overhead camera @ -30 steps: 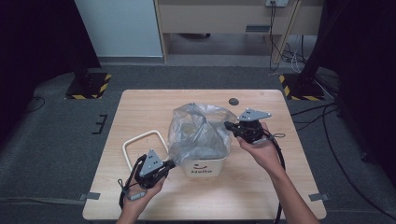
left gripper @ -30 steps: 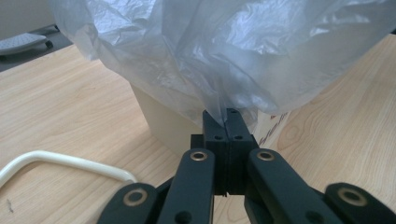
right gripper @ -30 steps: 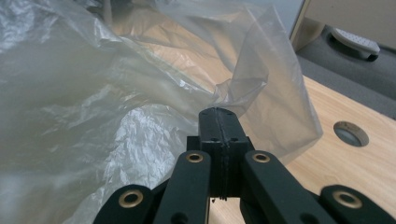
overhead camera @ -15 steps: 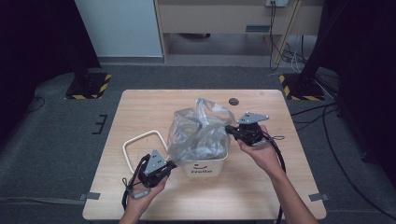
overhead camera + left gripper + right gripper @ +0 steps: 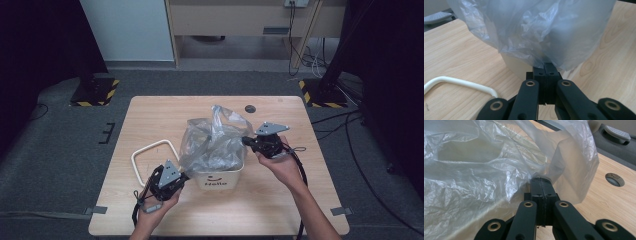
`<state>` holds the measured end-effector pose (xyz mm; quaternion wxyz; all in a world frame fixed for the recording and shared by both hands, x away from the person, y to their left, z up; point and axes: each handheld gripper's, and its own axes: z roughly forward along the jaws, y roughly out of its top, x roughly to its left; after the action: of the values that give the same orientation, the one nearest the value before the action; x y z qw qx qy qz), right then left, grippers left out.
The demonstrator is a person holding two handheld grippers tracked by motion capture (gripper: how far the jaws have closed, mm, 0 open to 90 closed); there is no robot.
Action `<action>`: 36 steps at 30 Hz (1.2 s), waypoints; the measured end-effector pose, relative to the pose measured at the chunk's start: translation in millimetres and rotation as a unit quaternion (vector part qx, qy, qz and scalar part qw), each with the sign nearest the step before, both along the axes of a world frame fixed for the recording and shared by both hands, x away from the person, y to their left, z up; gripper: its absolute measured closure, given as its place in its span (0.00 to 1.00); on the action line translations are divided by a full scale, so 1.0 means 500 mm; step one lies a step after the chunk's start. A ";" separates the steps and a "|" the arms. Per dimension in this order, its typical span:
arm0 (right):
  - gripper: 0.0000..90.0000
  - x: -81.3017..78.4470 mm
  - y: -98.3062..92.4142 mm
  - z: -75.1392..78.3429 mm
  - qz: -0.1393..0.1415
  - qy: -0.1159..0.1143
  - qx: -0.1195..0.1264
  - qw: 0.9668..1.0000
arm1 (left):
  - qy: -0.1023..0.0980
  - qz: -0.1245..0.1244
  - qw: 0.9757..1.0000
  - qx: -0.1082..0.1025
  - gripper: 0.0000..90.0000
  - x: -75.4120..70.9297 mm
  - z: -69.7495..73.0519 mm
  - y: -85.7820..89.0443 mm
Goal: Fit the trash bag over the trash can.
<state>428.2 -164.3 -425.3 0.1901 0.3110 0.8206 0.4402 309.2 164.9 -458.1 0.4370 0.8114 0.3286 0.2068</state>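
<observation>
The person's forearms came in from the bottom of the high view and spread to either side of a small white bin that stood near the middle of the wooden table. A clear plastic bag sat in the bin, its crumpled top billowing above the rim.

The left hand was low and near the table's front edge, wrist bent so that the left gripper pointed up and to the right at the bin's front left corner. In the left gripper view its jaws were pressed together on the lower hem of the plastic bag, right beside the bin wall.

The right hand was held higher and further out, forearm angled in from the lower right, and the right gripper pointed left at the bag's right side. Its jaws were clamped on a fold of the film in the right gripper view, though how much plastic lay between the pads was hard to see.

A white loop handle lay flat on the table just left of the bin, and a round grommet sat near the far edge.
</observation>
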 end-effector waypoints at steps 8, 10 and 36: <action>1.00 -0.006 -0.004 0.000 0.009 0.001 -0.003 1.000 | 0.002 -0.006 1.000 -0.004 1.00 -0.016 0.000 -0.001; 1.00 -0.008 -0.009 0.000 0.009 0.002 -0.001 1.000 | 0.007 -0.005 1.000 -0.012 1.00 -0.016 -0.001 0.000; 1.00 -0.003 -0.019 -0.010 -0.009 0.007 0.000 1.000 | 0.007 0.005 1.000 -0.007 1.00 0.004 -0.011 -0.023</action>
<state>426.7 -174.0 -430.3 0.1886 0.3216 0.8190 0.4362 311.2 153.5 -463.8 0.4392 0.8083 0.3369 0.2005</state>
